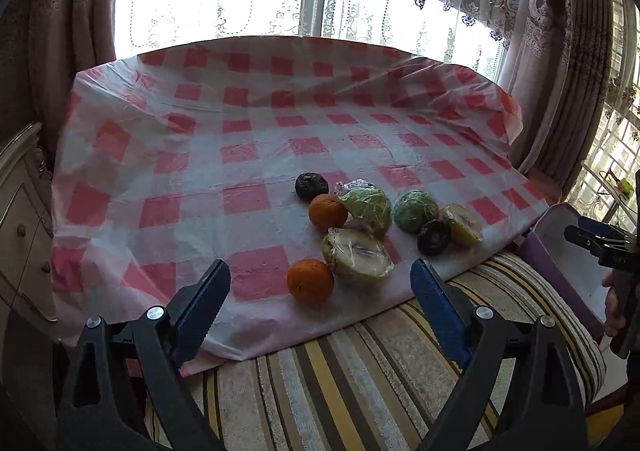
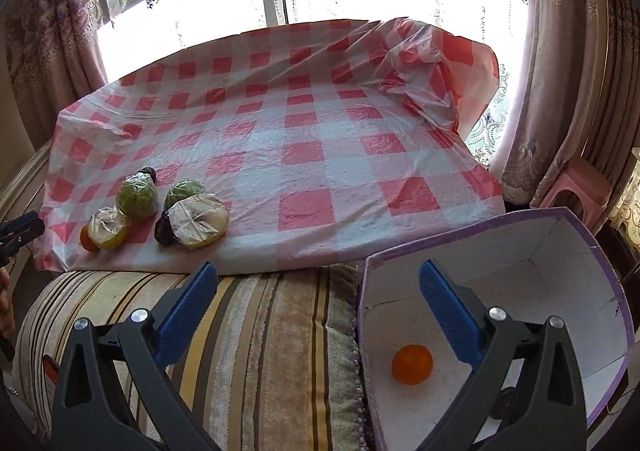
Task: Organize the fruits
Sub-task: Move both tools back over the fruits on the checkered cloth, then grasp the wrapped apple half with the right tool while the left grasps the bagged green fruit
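One orange (image 2: pixel 412 364) lies alone on the box (image 2: pixel 576 251) floor at lower right of the right view, so sorting appears barely begun. The remaining fruit (image 1: pixel 352 227) sits clustered on the checked cloth (image 1: pixel 248 155), centre-right in the left view, near its front edge and thus within reach. The right gripper (image 2: pixel 318 311) hangs over the box rim, fingers wide and empty. The left gripper (image 1: pixel 320 299) faces the near orange (image 1: pixel 310 280), fingers wide, apparently lined up for a pick.
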